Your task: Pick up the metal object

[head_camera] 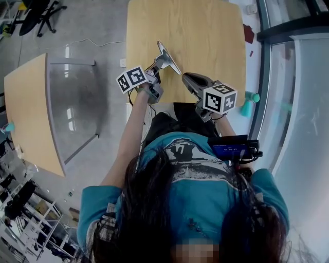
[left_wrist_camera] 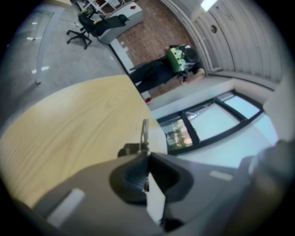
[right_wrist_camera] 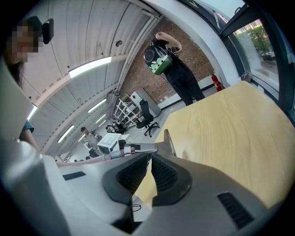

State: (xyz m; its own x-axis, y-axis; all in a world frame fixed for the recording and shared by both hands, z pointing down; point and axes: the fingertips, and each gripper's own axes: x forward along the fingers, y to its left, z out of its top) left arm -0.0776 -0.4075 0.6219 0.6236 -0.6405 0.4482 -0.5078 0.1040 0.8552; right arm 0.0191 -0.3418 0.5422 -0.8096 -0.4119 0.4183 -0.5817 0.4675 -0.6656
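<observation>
The metal object (head_camera: 168, 57) is a thin flat plate, held tilted above the near edge of the light wooden table (head_camera: 205, 36). My left gripper (head_camera: 159, 64) is shut on its lower end. In the left gripper view the plate (left_wrist_camera: 144, 132) shows edge-on, sticking up out of the shut left gripper (left_wrist_camera: 146, 155). My right gripper (head_camera: 187, 77) hovers just right of the plate and does not touch it. Its pads meet with nothing between them. In the right gripper view, the plate (right_wrist_camera: 168, 141) stands just beyond my right gripper (right_wrist_camera: 150, 157).
A second curved wooden table (head_camera: 31, 113) stands to the left across grey floor, with an office chair (head_camera: 43, 15) behind it. A glass wall (head_camera: 298, 102) runs along the right, with a teal object (head_camera: 248, 105) beside it. A person in black (right_wrist_camera: 177, 73) stands beyond the table.
</observation>
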